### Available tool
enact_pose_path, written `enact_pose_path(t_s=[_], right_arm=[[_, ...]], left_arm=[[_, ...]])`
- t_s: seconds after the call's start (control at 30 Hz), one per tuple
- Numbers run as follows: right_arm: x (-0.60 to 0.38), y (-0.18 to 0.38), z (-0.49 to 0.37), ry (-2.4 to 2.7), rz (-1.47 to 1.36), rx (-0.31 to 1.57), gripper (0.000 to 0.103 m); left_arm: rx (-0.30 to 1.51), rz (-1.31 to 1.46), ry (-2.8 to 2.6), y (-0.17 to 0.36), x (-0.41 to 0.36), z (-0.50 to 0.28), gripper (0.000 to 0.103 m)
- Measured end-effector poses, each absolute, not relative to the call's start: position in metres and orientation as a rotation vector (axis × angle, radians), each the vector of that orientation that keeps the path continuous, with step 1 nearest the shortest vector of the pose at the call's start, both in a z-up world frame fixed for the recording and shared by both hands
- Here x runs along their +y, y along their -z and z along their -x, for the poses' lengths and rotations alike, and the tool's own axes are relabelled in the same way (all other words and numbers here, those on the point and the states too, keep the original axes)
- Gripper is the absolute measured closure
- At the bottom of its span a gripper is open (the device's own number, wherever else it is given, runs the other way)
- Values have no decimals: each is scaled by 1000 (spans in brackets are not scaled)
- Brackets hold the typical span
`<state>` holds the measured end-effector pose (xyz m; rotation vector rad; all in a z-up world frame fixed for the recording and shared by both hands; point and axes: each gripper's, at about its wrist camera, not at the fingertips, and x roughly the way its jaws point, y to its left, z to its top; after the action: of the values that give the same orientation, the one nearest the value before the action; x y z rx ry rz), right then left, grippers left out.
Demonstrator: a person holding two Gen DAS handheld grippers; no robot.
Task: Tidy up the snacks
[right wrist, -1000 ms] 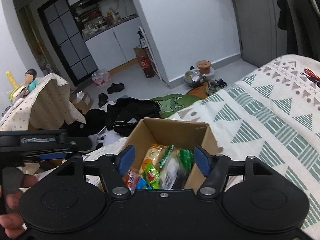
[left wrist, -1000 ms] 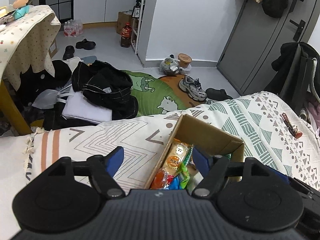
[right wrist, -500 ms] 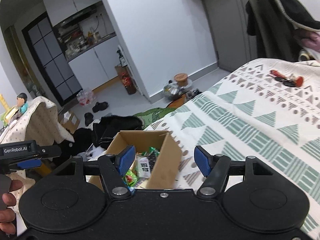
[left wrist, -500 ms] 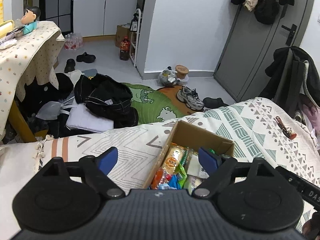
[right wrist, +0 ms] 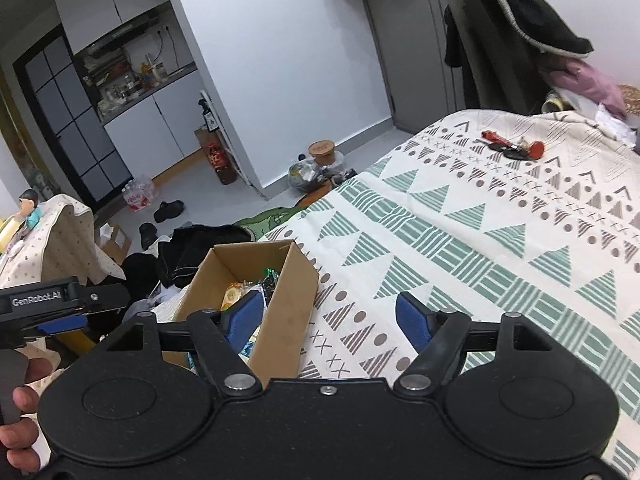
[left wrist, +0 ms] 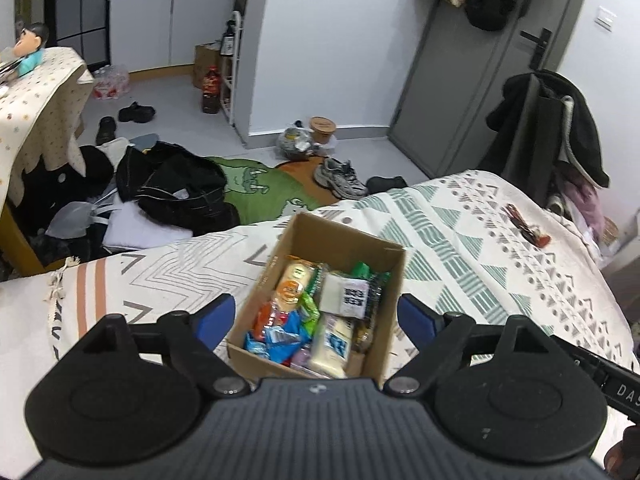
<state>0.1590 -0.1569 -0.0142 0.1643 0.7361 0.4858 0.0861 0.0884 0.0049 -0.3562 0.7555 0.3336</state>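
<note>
Both grippers hang above the bed with jaws spread wide and nothing between them. Centred low in its own view, the left gripper [left wrist: 316, 316] frames the open cardboard box [left wrist: 340, 242], which sits on the patterned bedspread [left wrist: 480, 248] and is packed with snacks [left wrist: 308, 316]: a round orange-labelled packet, blue and green wrappers, pale packs. Low in the right wrist view, the right gripper [right wrist: 330, 314] sits with its left finger over the cardboard box [right wrist: 288, 304] and its right finger over bare bedspread [right wrist: 480, 240]. A hand [right wrist: 20, 420] at the lower left edge grips the other tool. Keys [right wrist: 512, 150] lie at the upper right on the bed.
</note>
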Motion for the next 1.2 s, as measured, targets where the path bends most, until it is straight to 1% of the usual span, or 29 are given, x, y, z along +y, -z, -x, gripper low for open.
enact_pose_path(t_s=[0.07,0.23,0.3,0.33,0.4,0.43,0.5,0.57,0.6,0.63,1.2], right_arm=[[-161,8,-153,-475,-163,726,24],[-166,-5,-142,-425,-162,734,23],[-165,-13,-135,-403,-164,736,21],[-165,-18,-132,-398,-167,733,19],[-164,-29,-122,-397,-164,713,11],[-163,-32,-117,-395,-158,701,5],[-162,-38,-109,-396,-149,683,1],[-162,-39,-103,-387,-149,688,0],[-162,-38,-100,-379,-152,697,0],[-162,-38,-98,-372,-156,703,0],[-174,-41,-54,-304,-212,725,0]], left_arm=[[758,352,-320,-8,85,-84,16],[755,334,-278,-18,79,-78,16],[756,329,-257,-20,76,-74,14],[760,319,-253,-22,74,-72,13],[760,304,-244,-24,72,-69,11],[763,301,-237,-26,71,-68,9],[764,295,-224,-29,71,-65,6],[761,278,-209,-33,69,-61,5],[760,266,-205,-35,69,-58,1],[760,258,-200,-36,68,-56,1],[796,165,-123,-45,60,-21,1]])
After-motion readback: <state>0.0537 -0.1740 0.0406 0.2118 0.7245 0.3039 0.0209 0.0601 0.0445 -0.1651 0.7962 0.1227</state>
